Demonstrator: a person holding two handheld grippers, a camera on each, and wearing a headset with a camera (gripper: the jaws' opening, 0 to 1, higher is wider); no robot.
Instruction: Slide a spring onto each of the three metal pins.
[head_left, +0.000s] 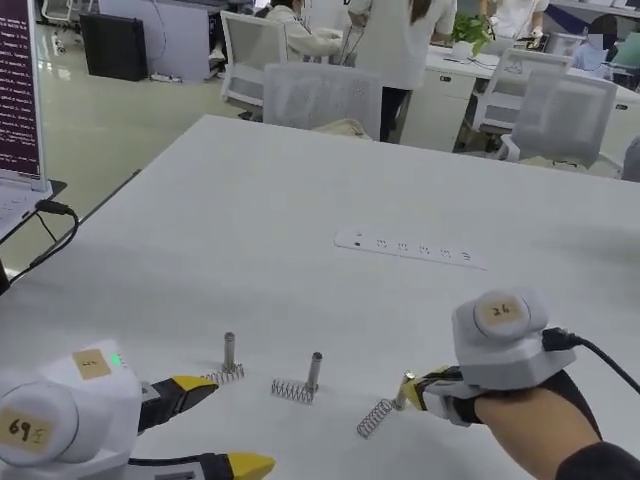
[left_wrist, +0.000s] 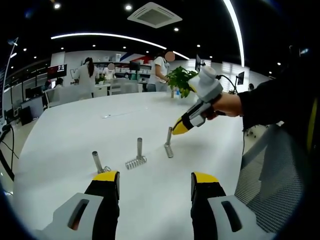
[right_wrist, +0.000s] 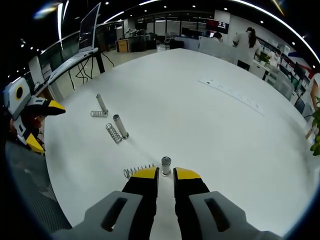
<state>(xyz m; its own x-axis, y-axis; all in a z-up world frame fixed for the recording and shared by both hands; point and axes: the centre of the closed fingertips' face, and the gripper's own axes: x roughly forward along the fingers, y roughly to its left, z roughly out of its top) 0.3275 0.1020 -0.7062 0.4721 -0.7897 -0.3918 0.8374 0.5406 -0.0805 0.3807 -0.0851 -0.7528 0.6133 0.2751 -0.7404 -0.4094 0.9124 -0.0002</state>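
Three metal pins stand upright on the white table (head_left: 300, 200): a left pin (head_left: 229, 352), a middle pin (head_left: 316, 368) and a right pin (head_left: 407, 388). A spring lies flat at the foot of each: left spring (head_left: 224, 376), middle spring (head_left: 292, 391), right spring (head_left: 376, 417). My right gripper (right_wrist: 166, 175) is shut and holds nothing; its tips sit just short of the right pin (right_wrist: 166, 164), with the right spring (right_wrist: 137, 171) at their left. My left gripper (left_wrist: 155, 182) is open and empty, a little in front of the left pin (left_wrist: 95, 161).
A white power strip (head_left: 410, 248) lies further back on the table. A laptop (head_left: 20, 110) with a black cable (head_left: 50, 235) stands off the table's left edge. Office chairs (head_left: 320, 95) and people are beyond the far edge.
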